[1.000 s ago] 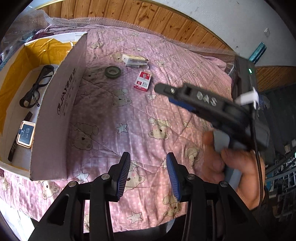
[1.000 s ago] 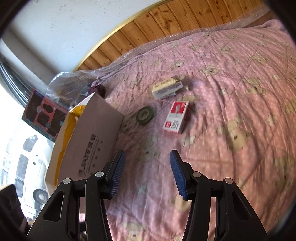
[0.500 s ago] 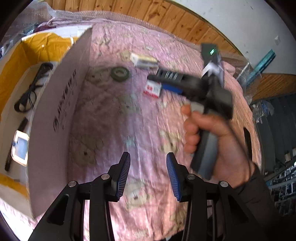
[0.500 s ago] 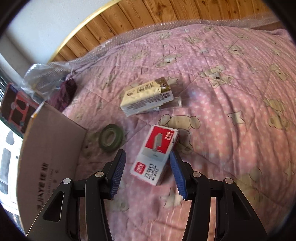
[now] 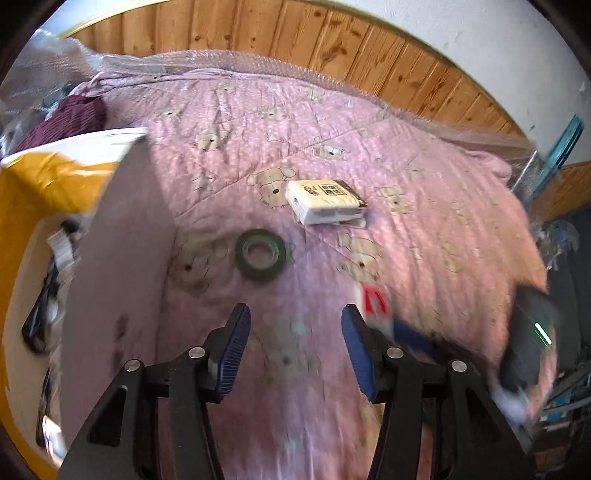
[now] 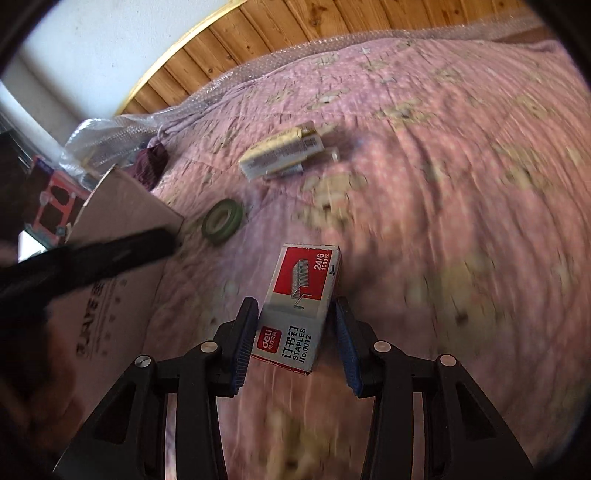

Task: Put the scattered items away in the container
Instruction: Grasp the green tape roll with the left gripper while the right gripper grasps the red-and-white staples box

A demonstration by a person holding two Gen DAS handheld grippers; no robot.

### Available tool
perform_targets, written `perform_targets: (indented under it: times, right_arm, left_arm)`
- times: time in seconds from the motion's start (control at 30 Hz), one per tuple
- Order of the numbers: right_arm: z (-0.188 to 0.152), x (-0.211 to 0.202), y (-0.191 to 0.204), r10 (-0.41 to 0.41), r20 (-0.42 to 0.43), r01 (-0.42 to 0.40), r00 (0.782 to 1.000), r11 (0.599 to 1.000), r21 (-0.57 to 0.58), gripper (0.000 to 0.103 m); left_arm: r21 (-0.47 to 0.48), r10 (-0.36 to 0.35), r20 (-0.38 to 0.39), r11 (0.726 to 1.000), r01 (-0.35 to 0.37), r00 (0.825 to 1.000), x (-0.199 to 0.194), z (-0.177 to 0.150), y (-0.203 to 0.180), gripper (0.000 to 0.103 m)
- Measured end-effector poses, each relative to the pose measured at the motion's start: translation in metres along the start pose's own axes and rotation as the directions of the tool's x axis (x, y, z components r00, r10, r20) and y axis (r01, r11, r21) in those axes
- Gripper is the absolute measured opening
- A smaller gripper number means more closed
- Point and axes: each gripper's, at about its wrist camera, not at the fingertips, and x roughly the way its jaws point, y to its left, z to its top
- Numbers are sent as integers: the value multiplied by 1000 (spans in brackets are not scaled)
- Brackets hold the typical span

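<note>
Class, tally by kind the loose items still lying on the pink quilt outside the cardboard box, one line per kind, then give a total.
Staples box: 1, between the right gripper's fingers
Tape roll: 1
Cream-coloured packet: 1
Total: 3

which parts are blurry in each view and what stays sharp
Left wrist view: the cardboard box and right gripper smear with motion, while the tape roll and cream pack are fairly sharp. Right wrist view: the staple box is crisp, the blanket streaked.

Home bedroom: teddy-bear quilt [image 5: 332, 122], wooden wall panelling [image 5: 258, 29].
</note>
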Motion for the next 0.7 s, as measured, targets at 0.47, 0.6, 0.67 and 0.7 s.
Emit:
perform_targets:
  times: [0.47,0.6,0.67,0.7]
  right_arm:
    - [-61,-32,-1,36,-40,-36,999,999,-14,44]
    - [-60,-33,-3,48,-39,-48,998,999,-3,44]
    - [-61,-34,-2,50,-36,-50,998,999,-2,44]
    - [-61,-35,-2,51,-35,-51,998,999,0,44]
  left_arm:
    - [36,140,-22,990,-139,990,78,37,5,60]
    - [86,129,-17,988,-127,991,75,30,2,17]
    - [74,119,-16,990,-117,993,72,26,3,17]
    - [84,121,-11,989,-120,993,70,23,2,16]
